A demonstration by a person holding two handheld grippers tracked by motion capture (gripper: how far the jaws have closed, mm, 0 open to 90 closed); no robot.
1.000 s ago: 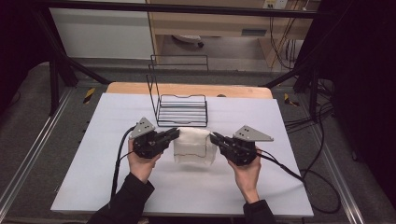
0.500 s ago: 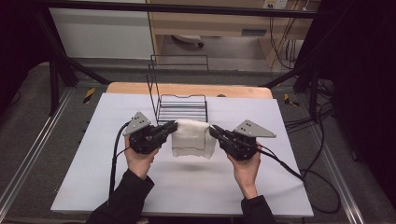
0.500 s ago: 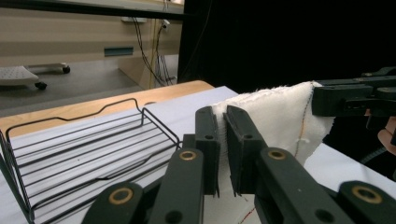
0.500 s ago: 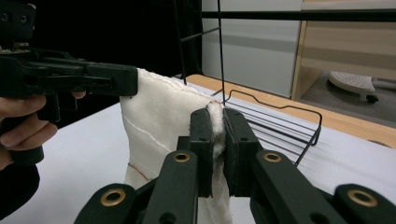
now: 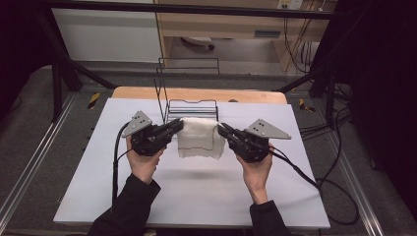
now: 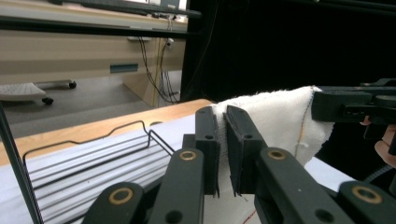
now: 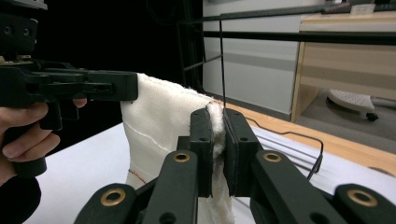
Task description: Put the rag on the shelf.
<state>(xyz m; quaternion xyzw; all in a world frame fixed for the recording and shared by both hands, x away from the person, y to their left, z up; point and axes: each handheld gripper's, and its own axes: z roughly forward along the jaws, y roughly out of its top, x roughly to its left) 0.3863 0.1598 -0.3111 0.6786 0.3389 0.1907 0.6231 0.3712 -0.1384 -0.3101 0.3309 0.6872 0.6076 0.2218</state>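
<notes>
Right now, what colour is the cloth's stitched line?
Red, on the white cloth; the right gripper view shows it best.

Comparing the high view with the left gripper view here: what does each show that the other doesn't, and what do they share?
High view alone: both forearms, the left tongs and right tongs each pinching an upper corner of the white cloth, which hangs above the white table sheet, and the whole wire rack.
Left gripper view alone: its jaws shut on the cloth's hem, seen close; a wheeled base on the floor.
Both: cloth, rack, both tongs, wooden table edge.
</notes>
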